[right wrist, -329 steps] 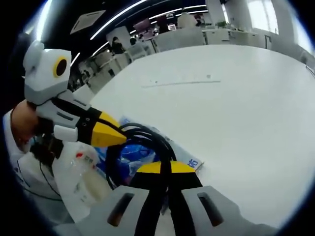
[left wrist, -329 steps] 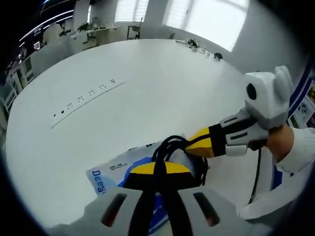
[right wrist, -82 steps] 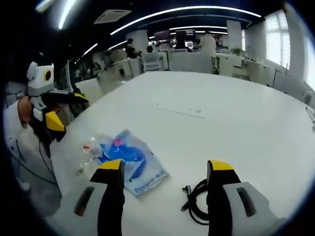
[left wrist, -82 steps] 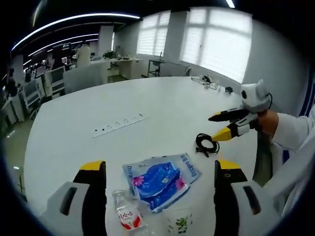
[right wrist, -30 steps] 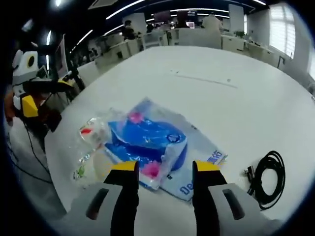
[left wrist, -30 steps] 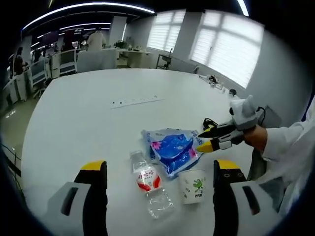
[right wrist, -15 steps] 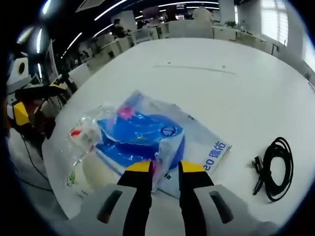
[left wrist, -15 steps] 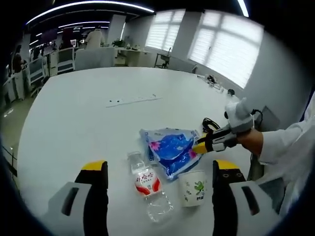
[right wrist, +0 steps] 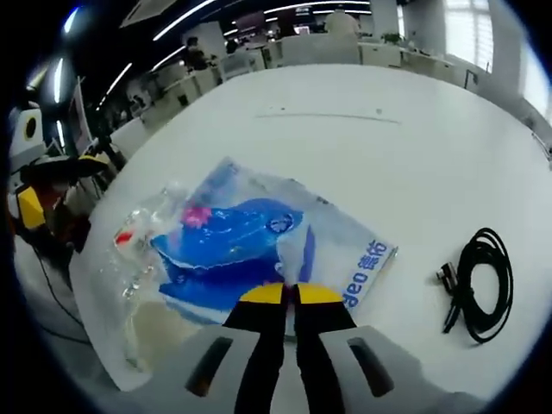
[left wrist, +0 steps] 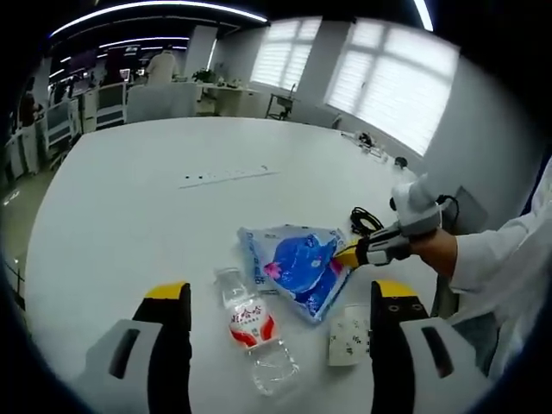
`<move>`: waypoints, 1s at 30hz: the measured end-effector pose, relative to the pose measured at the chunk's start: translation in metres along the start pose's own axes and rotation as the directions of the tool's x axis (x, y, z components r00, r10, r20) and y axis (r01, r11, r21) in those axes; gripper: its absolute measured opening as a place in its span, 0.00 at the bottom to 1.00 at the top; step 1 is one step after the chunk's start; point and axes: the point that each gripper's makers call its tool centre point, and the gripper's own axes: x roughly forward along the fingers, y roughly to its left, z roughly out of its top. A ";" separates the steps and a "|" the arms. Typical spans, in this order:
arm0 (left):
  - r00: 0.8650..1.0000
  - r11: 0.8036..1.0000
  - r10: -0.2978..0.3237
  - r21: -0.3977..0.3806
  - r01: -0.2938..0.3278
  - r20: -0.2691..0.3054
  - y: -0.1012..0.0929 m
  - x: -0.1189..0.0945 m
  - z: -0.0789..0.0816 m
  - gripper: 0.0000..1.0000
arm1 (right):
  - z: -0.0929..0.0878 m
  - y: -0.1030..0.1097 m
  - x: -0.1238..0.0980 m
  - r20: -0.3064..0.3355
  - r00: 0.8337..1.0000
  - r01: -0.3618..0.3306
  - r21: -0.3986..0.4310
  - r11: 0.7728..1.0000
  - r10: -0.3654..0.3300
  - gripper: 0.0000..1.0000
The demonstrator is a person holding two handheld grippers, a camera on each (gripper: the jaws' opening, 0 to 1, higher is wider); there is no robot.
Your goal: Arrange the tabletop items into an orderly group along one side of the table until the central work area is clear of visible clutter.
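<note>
A person is standing at the edge of a big white table (left wrist: 129, 198), working a yellow-tipped gripper in each hand. The right gripper (right wrist: 287, 295) is pinching the near edge of a blue-and-clear plastic pack (right wrist: 250, 237), its jaws pressed together on the film; in the left gripper view the same right gripper (left wrist: 351, 255) is reaching in from the right, its tip meeting the pack (left wrist: 297, 267) at that side. The left gripper (left wrist: 274, 297) is hovering above the table with its jaws spread wide, gripping nothing. Between and just beyond those jaws, a clear water bottle (left wrist: 250, 332) with a red label is lying on its side, just beside the pack. A paper cup (left wrist: 348, 335) is lying tipped over near the left gripper's right jaw, close to the pack's lower corner. A coiled black cable (right wrist: 479, 285) is resting on bare tabletop, apart from the pack, on the side away from the bottle. A thin strip of sockets (left wrist: 226, 178) is lying farther out across the table.
</note>
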 end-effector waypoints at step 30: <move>0.999 0.999 -0.031 0.027 0.033 -0.043 -0.017 0.014 -0.010 0.95 | 0.002 -0.004 -0.010 0.051 0.999 -0.006 0.086 0.996 0.001 0.00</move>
